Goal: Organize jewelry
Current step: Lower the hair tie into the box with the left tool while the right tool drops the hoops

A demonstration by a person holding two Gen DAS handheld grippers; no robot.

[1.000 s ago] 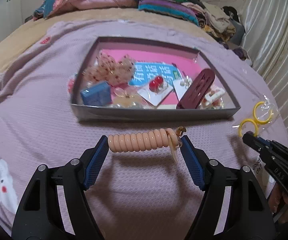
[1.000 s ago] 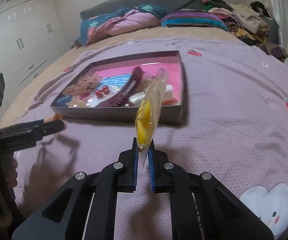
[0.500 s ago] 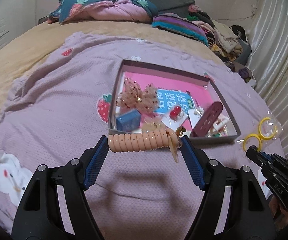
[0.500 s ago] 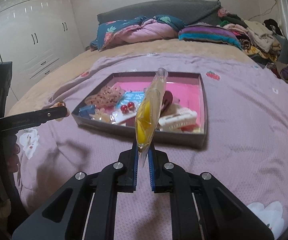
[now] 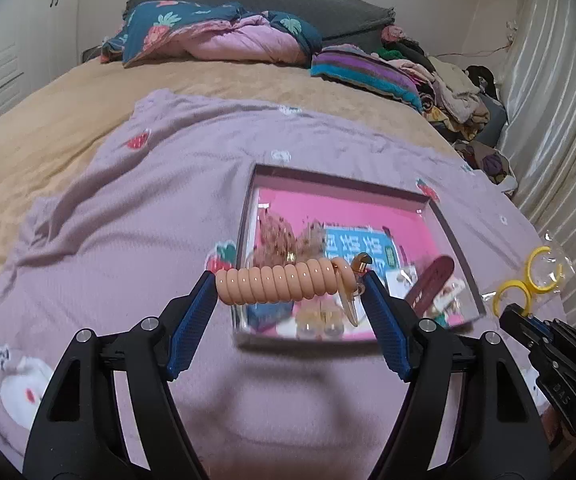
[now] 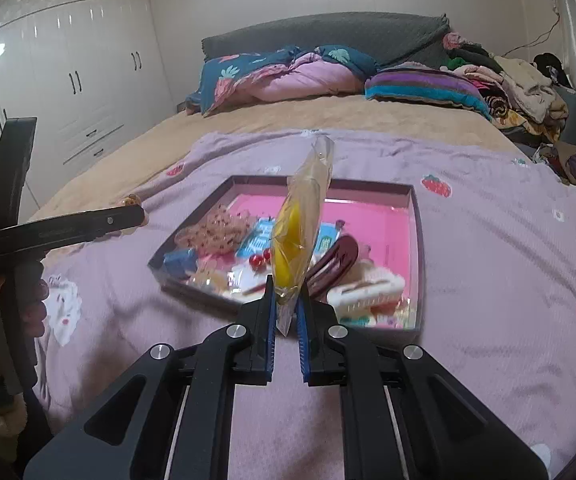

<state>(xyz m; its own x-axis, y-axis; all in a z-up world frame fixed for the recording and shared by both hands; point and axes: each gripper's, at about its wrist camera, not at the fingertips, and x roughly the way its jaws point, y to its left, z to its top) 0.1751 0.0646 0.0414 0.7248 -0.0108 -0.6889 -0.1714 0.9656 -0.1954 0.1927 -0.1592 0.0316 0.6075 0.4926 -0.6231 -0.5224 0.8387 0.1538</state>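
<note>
My left gripper (image 5: 289, 286) is shut on a peach coiled hair tie (image 5: 280, 285) with a small gold charm, held lengthwise between the blue pads above the near edge of the grey box (image 5: 453, 236). My right gripper (image 6: 286, 302) is shut on a clear plastic bag of yellow rings (image 6: 297, 236), which stands upright above the box (image 6: 417, 240). The pink-lined box holds a lace bow (image 6: 218, 232), a dark red hair clip (image 6: 333, 260), red bead earrings (image 6: 260, 258) and several other pieces. The right gripper and its bag (image 5: 535, 276) also show at the right of the left wrist view.
The box lies on a lilac blanket (image 6: 487, 280) with strawberry prints over a tan bed. Folded quilts (image 6: 288, 72) and a clothes pile (image 6: 527, 88) lie at the headboard. White wardrobes (image 6: 68, 80) stand left, a curtain (image 5: 559, 120) right.
Both grippers have risen and pulled back from the box, each keeping its item. The box now looks smaller and farther, and more of the bed shows.
</note>
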